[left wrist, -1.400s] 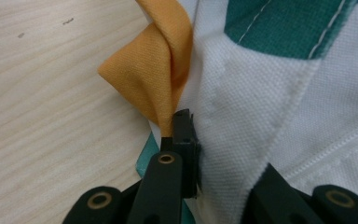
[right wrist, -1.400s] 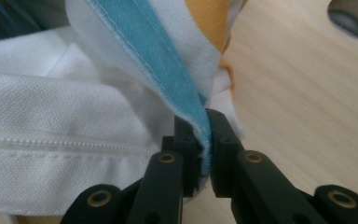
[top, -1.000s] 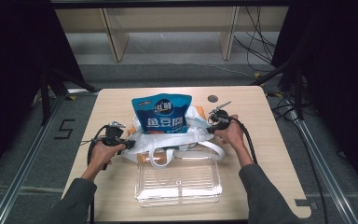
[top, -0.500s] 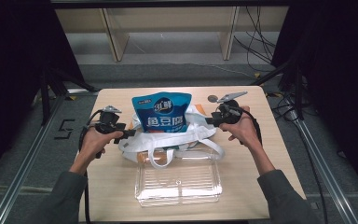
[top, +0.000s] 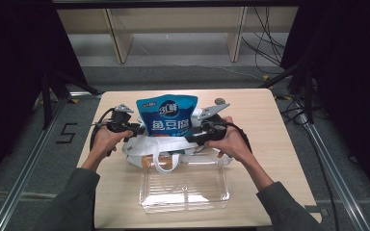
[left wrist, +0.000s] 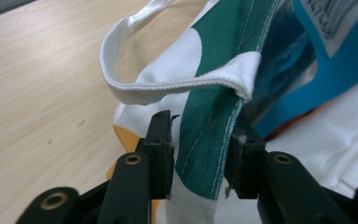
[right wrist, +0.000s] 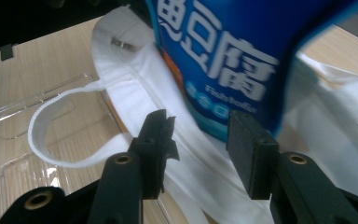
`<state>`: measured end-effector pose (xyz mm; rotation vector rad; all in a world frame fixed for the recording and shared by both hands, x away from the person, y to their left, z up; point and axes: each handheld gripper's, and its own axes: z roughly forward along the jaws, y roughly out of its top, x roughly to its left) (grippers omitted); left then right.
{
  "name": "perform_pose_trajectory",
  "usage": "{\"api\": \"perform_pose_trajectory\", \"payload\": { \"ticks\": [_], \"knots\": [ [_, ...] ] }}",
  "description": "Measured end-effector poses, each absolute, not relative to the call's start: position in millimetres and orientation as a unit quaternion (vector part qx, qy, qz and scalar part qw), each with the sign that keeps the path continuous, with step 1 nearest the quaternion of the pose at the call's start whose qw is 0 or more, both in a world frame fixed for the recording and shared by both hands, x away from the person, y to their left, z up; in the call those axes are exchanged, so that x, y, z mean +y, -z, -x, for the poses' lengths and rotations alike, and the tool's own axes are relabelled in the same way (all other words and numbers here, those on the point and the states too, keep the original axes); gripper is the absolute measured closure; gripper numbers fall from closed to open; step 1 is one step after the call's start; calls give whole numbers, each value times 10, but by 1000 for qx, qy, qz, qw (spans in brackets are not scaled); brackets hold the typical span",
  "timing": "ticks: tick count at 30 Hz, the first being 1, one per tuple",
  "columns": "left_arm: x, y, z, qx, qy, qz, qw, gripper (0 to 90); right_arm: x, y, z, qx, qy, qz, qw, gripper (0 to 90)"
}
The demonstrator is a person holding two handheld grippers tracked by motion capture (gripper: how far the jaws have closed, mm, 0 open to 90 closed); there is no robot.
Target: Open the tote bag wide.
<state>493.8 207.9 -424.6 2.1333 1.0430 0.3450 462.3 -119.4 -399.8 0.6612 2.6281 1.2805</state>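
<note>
White cloth bag (top: 164, 147) is holding a blue pouch (top: 167, 115). Left gripper (left wrist: 198, 154) is pinching its green edge; right gripper (right wrist: 198, 149) is gaping around its rim.

Seen from above, my table (top: 270, 125) sits in even overhead light, its pale wood bright, while black curtains on both sides swallow everything into darkness. The picture is soft and slightly grainy. The clear tray (top: 185, 192) throws small white glints. Faint, soft shadows lie beneath my hands. In my left gripper view, the light is warm and even; the green and white cloth (left wrist: 214, 93) is fairly sharp, the blue pouch (left wrist: 335, 42) beyond it blurred. In my right gripper view, the pouch's white lettering (right wrist: 223, 56) is smeared and the upper left corner falls dark.
</note>
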Motion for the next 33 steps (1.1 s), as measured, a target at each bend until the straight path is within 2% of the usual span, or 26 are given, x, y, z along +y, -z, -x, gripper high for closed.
{"api": "perform_pose_trajectory", "payload": {
  "ticks": [5,10,14,21,23,28,33],
  "knots": [
    [2139,4248,-5012,410,-132,-823,371,754,-1055,4115,-4660,887,-400,-221,66,615],
    [2196,4284,-5147,438,-135,-800,387,817,-1012,4239,-4703,904,-370,-213,36,776],
    [2225,4398,-5328,479,-121,-773,398,840,-987,4341,-4743,908,-355,-221,17,844],
    [2197,4488,-5485,501,-115,-765,387,843,-957,4506,-4844,925,-317,-208,-3,855],
    [2194,4512,-5499,503,-114,-766,384,843,-942,4549,-4850,926,-308,-217,-26,857],
    [2216,4571,-5520,507,-107,-762,388,843,-934,4593,-4902,930,-290,-224,-43,858],
    [2196,4601,-5508,497,-116,-773,377,838,-951,4624,-4958,932,-291,-211,-43,857]
  ]
}}
